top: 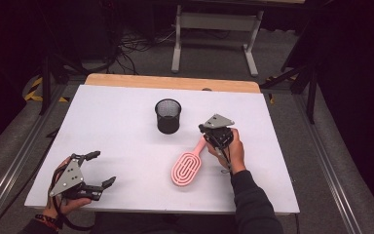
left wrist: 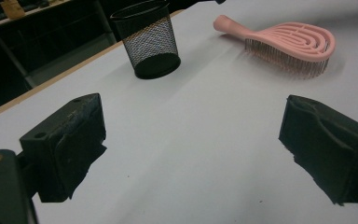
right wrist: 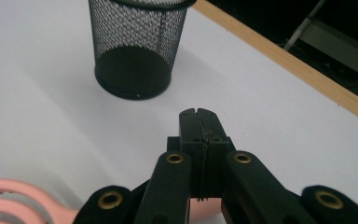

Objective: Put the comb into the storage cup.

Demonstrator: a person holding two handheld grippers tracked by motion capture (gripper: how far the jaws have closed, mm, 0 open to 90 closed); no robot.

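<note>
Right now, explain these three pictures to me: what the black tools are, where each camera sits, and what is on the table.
A person sits at a white table with a hand-held tool in each hand; each tool has two black jaws that pinch. The high view looks down from above. The other two cameras ride on the tools and look along their jaws. The left gripper rests near the table's front corner, jaws wide apart and holding nothing. The right gripper has its jaws pressed together, also holding nothing; it hovers beside the handle of a pink brush. The brush lies bristles down. Behind it stands a black mesh cup, upright and seemingly empty.
</note>
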